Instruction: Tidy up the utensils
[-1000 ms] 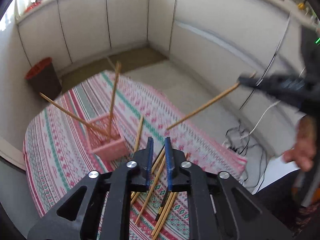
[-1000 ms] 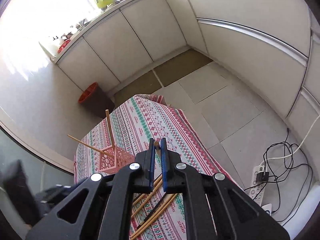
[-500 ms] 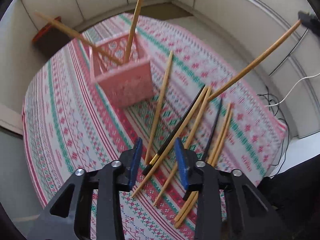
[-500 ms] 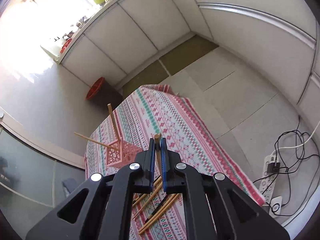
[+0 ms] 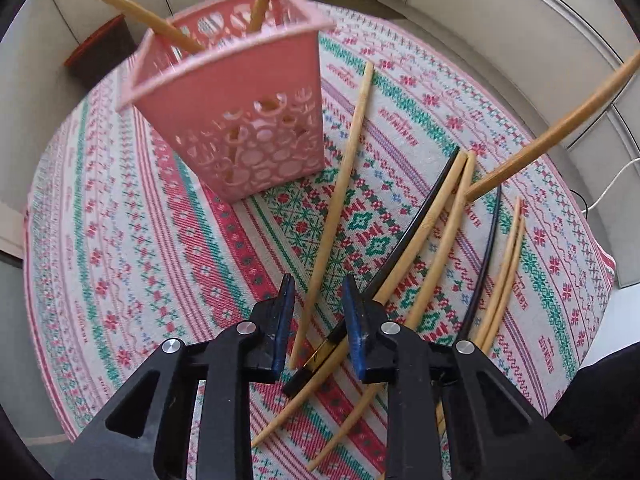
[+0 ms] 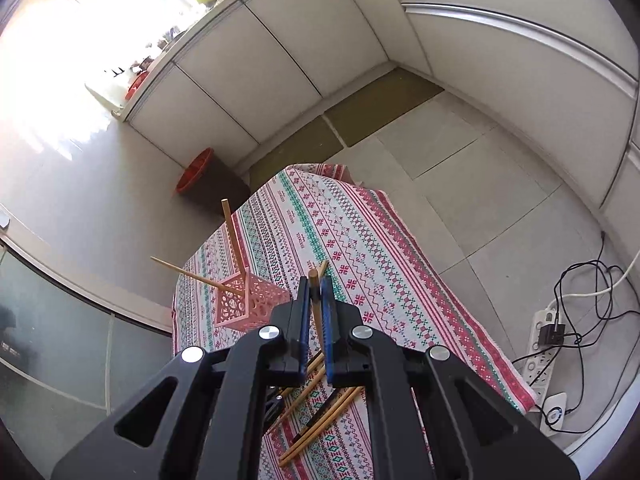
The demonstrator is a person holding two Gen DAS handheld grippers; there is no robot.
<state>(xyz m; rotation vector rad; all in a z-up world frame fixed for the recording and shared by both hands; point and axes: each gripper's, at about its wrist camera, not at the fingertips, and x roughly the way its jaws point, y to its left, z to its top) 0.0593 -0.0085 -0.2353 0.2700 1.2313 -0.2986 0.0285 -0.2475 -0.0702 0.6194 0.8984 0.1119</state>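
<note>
Left claw (image 5: 318, 300) lower, astride a wooden chopstick (image 5: 338, 204)

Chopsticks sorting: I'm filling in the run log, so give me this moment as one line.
left gripper: open over loose chopstick | right gripper: shut on wooden chopstick | basket: two chopsticks inside

Left gripper (image 5: 318, 300): matte black plastic body with triangular cut-outs in the outer arms, four round silver screw heads across the linkage, and two narrow fingers faced with blue pads (image 5: 285, 320) showing pale scuff marks. Right gripper (image 6: 316, 298): same build, black frame, four silver screws, blue-faced fingers, triangular openings at both sides.
</note>
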